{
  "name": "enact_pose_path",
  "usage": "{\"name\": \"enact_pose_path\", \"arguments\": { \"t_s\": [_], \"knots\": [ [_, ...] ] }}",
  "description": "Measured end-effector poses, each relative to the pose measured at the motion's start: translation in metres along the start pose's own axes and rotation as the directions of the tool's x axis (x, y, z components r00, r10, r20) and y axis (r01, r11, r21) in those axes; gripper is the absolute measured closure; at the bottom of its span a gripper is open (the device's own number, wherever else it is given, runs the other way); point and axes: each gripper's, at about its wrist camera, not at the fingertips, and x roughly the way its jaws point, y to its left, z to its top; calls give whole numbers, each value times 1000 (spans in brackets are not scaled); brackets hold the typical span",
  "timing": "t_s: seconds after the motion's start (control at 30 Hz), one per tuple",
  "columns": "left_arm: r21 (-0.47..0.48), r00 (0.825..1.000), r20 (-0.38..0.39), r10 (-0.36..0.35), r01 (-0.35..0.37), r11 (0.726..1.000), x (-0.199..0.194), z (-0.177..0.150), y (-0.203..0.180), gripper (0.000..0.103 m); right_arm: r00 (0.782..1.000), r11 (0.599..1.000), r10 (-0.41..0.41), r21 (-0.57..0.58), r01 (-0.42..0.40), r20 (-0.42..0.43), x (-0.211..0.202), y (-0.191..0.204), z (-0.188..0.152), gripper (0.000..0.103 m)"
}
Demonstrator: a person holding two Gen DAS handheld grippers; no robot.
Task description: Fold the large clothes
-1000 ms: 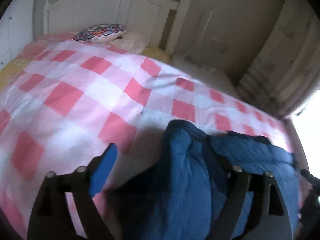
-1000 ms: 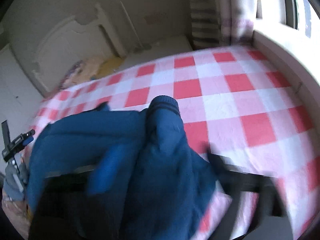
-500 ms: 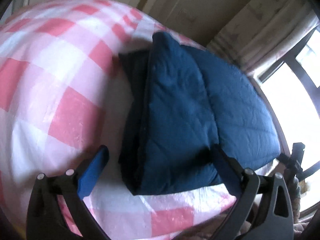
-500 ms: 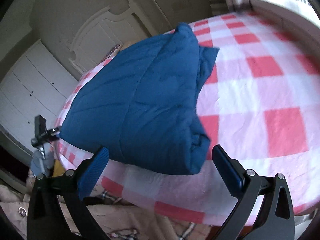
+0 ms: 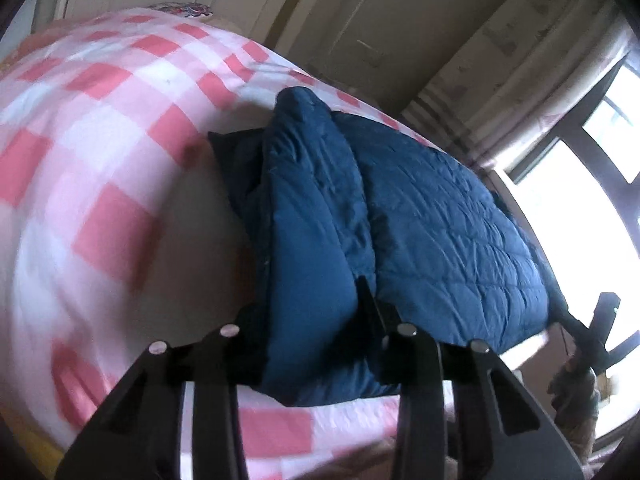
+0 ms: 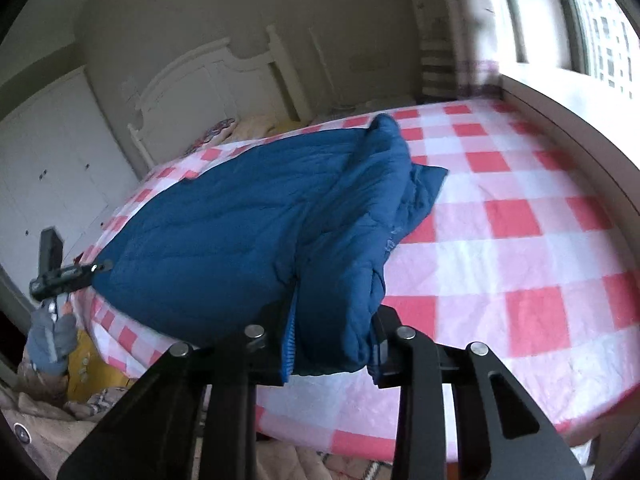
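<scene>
A blue quilted jacket [image 5: 440, 232] lies folded on the pink-and-white checked bed [image 5: 100, 152], near its front edge. My left gripper [image 5: 308, 320] is shut on the jacket's near left corner, a thick folded sleeve edge. In the right wrist view the same jacket [image 6: 224, 232] spreads left across the bed [image 6: 520, 248], and my right gripper [image 6: 332, 340] is shut on its near right corner. Each gripper shows at the edge of the other view: the right one [image 5: 600, 332] and the left one [image 6: 60, 276].
A white headboard [image 6: 208, 76] and a patterned pillow [image 5: 184, 9] are at the bed's far end. White cupboards [image 6: 44, 152] stand at the left. A window with curtains [image 5: 560, 92] and a sill [image 6: 580, 120] run along the bed's right side. Beige clothing [image 6: 48, 432] is below.
Both grippers were open just short of the jacket half a second ago. They have moved in and shut on its two near corners.
</scene>
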Motion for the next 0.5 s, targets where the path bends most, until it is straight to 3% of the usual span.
{"name": "enact_pose_path", "arguments": {
  "t_s": [0.23, 0.3, 0.37, 0.43, 0.5],
  "knots": [
    [-15, 1000, -24, 0, -1, 1000, 0, -15, 10, 63, 999, 997, 31, 75, -29, -17, -11, -15, -36, 70],
    [6, 999, -30, 24, -24, 1000, 2, -14, 5, 57, 999, 995, 33, 97, -30, -32, -13, -17, -40, 67],
    [22, 997, -36, 63, -62, 998, 1, -10, 5, 40, 998, 996, -2, 87, 8, -60, -16, -15, -38, 65],
    [5, 993, 15, 120, -120, 993, -10, 1, 7, 25, 995, 995, -78, 60, 82, -67, -23, -12, -27, 49],
    [-2, 977, 104, 185, -186, 983, -26, 16, 2, 16, 990, 989, -140, 55, 139, 11, -38, -9, -12, 11]
  ]
}}
